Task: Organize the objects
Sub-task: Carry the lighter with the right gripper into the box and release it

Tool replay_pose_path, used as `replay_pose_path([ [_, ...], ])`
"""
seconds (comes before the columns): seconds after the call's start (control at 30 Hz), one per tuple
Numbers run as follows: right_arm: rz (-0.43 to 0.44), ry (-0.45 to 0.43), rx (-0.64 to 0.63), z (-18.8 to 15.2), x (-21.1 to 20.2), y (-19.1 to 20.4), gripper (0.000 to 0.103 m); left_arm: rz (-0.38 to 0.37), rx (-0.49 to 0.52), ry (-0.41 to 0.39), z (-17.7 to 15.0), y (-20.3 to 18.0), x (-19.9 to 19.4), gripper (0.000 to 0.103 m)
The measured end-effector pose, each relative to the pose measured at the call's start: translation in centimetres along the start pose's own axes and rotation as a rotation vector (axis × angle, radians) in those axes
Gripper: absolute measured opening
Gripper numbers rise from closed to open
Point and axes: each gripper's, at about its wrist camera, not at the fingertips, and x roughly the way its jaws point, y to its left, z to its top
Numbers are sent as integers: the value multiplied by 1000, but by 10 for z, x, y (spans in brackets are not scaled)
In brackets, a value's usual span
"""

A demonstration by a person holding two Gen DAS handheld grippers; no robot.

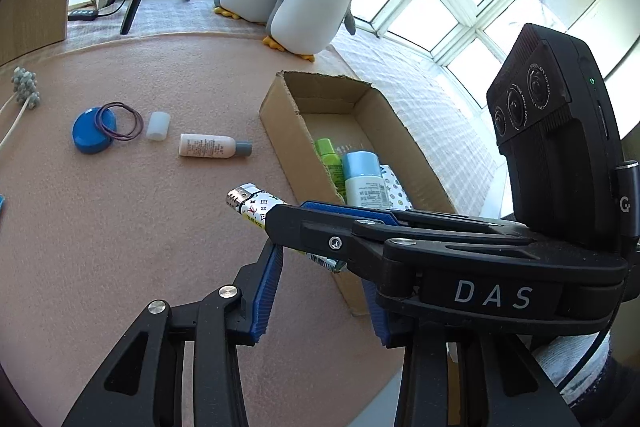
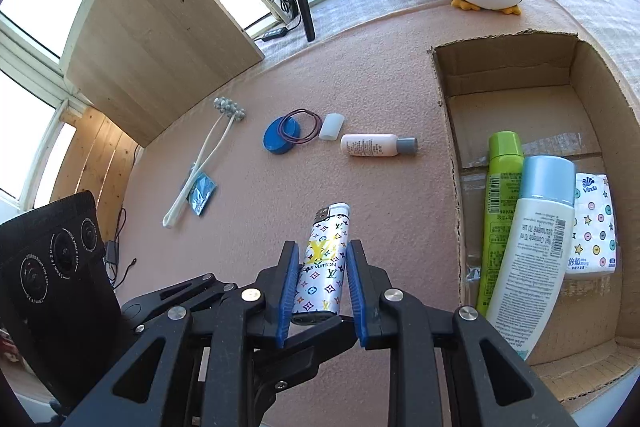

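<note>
1. Lighter: white with a multicoloured monogram print, lower centre.
2. Lid: blue.
3. Spray can: lime green, at right.
4. Tissue pack: white, pastel stars and dots.
5. Mat: pink.

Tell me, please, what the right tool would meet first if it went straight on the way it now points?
Probably the pink mat first, since the right tool, shut on the lighter, looks tilted downward. Further along that line lies the small bottle, though depth is unclear.

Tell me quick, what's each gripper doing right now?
Left gripper: open, holding nothing.
Right gripper: fingers shut on the patterned lighter, above the pink mat.
</note>
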Motion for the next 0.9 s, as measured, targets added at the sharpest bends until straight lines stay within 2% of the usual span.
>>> replay_pose_path([
  [0.3, -82, -122, 93, -3, -59, -50, 22, -86, 140, 40, 24, -66, 33, 41],
  [0.43, -108, -143, 140, -5, -73, -72, 22, -121, 182, 66, 28, -90, 53, 41],
  [0.53, -120, -139, 160, -7, -78, -82, 27, -131, 205, 86, 28, -103, 65, 42],
  [0.57, -125, -147, 163, -8, -80, -85, 30, -119, 214, 88, 28, -105, 68, 42],
  [0.63, -153, -174, 166, -10, -87, -87, 46, -106, 221, 93, 25, -105, 70, 42],
  [0.9, -156, -181, 170, -10, -84, -88, 53, -63, 177, 83, 25, -71, 56, 42],
])
